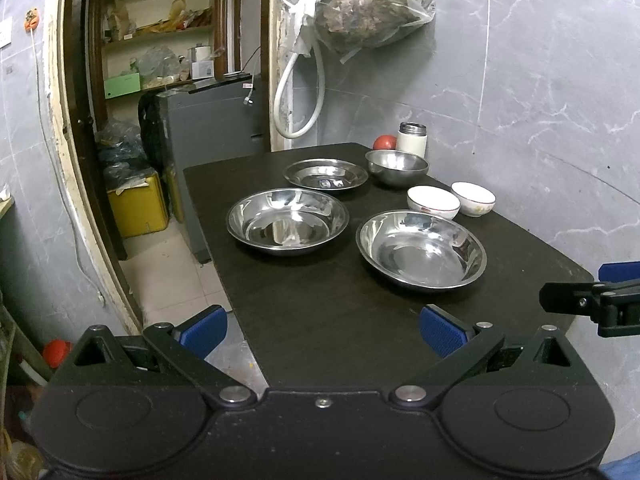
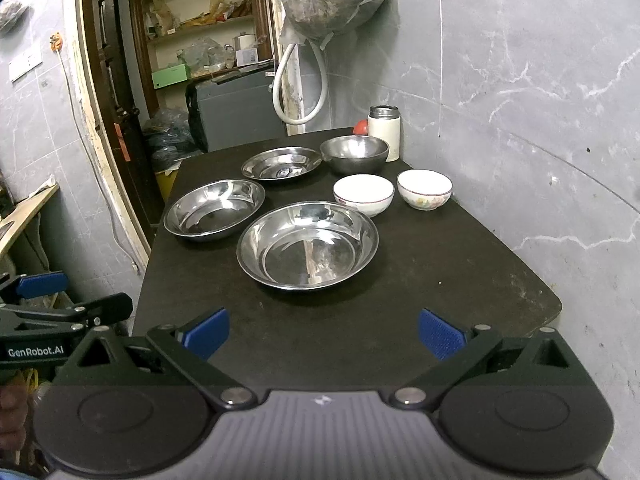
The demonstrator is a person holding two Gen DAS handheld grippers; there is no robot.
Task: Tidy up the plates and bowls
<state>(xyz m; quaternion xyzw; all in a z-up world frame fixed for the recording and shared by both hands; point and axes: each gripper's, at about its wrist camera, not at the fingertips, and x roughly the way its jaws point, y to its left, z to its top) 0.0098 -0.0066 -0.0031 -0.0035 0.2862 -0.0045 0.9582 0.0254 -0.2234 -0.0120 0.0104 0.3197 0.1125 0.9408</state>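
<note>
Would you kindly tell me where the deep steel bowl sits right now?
In both views, the deep steel bowl sits at the table's far right, in front of the white flask and beside the flat steel plate.

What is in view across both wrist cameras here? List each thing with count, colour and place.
Steel plates: 3, silver, middle of the table, none stacked.
Steel bowl: 1, silver, far end.
Ceramic bowls: 2, white, side by side near the wall.
Flask: 1, cream with a metal top, far corner.
Round fruit: 1, red, beside the flask.
Table: 1, dark, against the grey wall.
Bag: 1, clear plastic, hanging above.
Left gripper: open, blue pads.
Right gripper: open, blue pads.
</note>
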